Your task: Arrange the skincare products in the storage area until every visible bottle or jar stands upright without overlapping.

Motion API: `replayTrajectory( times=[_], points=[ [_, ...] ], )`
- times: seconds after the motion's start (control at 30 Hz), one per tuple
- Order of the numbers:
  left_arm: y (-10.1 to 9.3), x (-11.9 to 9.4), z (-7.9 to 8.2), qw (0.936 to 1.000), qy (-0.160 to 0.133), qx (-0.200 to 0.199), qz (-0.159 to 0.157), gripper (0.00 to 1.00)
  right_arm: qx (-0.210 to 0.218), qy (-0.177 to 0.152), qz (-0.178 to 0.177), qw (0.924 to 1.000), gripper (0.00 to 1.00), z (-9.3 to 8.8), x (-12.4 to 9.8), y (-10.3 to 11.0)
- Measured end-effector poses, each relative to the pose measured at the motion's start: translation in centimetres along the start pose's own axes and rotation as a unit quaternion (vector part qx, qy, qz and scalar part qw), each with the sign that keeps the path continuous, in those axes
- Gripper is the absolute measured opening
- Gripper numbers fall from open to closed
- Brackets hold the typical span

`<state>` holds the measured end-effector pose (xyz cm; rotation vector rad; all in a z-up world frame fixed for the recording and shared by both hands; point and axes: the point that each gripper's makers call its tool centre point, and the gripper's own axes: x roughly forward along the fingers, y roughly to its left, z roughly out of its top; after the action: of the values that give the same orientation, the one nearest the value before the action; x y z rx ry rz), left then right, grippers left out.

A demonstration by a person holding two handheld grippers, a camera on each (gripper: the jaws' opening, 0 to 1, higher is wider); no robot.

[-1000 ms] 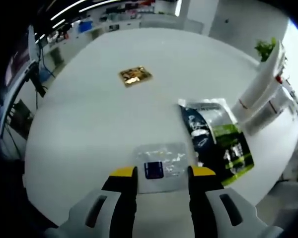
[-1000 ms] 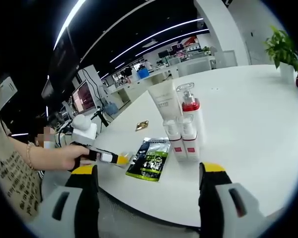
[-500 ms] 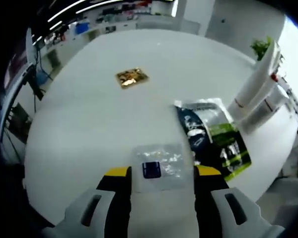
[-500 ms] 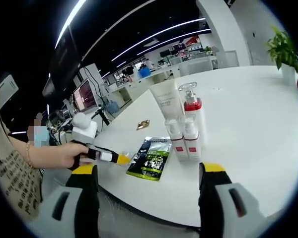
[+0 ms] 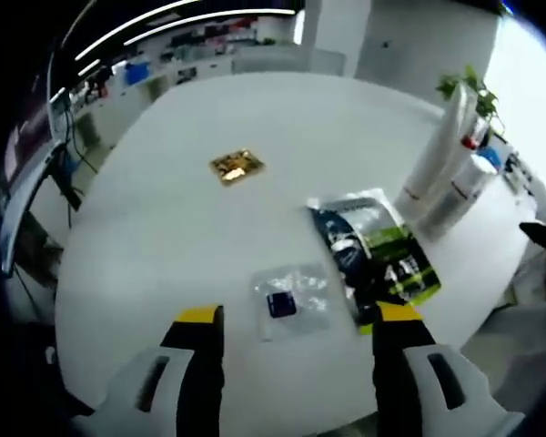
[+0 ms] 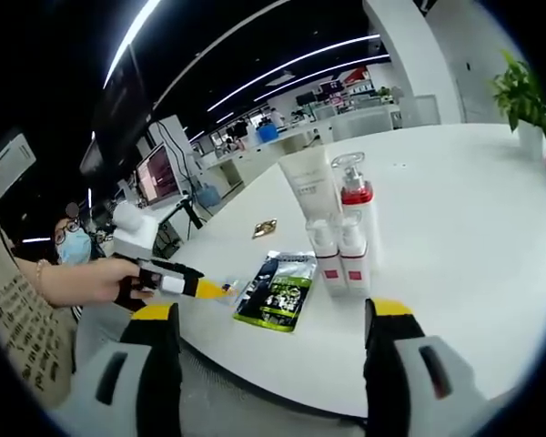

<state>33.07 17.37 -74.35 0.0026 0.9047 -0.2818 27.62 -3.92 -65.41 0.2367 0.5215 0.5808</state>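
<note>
A white tube [image 6: 309, 188], a pump bottle with a red collar [image 6: 354, 202] and two small white bottles [image 6: 339, 256] stand upright together on the round white table [image 6: 455, 209]. In the left gripper view they show at the right, the tube [image 5: 434, 152] tallest. A dark green sachet [image 5: 375, 255] lies flat beside them, and a clear sachet with a blue square [image 5: 291, 299] lies just ahead of my open left gripper [image 5: 298, 316]. My right gripper [image 6: 271, 313] is open off the table's near edge. The left gripper [image 6: 184, 287] also shows there, held by a hand.
A gold foil packet [image 5: 236, 166] lies flat farther out on the table, also seen as a gold packet [image 6: 263, 228] in the right gripper view. A potted plant [image 6: 520, 96] stands at the far right. Desks and monitors fill the background.
My left gripper has pulled back from the clear sachet and its jaws have spread wider. The sachet stays flat on the table. The right gripper has held still.
</note>
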Motion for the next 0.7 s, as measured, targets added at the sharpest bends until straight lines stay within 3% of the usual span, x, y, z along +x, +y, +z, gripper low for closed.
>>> replayTrajectory(
  times=[0.27, 0.5, 0.7],
  points=[
    [-0.6, -2.6, 0.2, 0.9987, -0.028, 0.014, -0.04, 0.72, -0.009, 0.0, 0.002, 1.0, 0.84, -0.1, 0.0, 0.2],
    [-0.5, -5.8, 0.4, 0.9936, -0.072, 0.031, -0.081, 0.8, -0.013, -0.003, 0.001, 0.9999, 0.84, 0.0, -0.1, 0.2],
    [-0.1, -7.8, 0.2, 0.9906, -0.097, 0.036, -0.09, 0.85, -0.015, -0.005, 0.001, 0.9999, 0.84, 0.0, -0.1, 0.2]
  ],
)
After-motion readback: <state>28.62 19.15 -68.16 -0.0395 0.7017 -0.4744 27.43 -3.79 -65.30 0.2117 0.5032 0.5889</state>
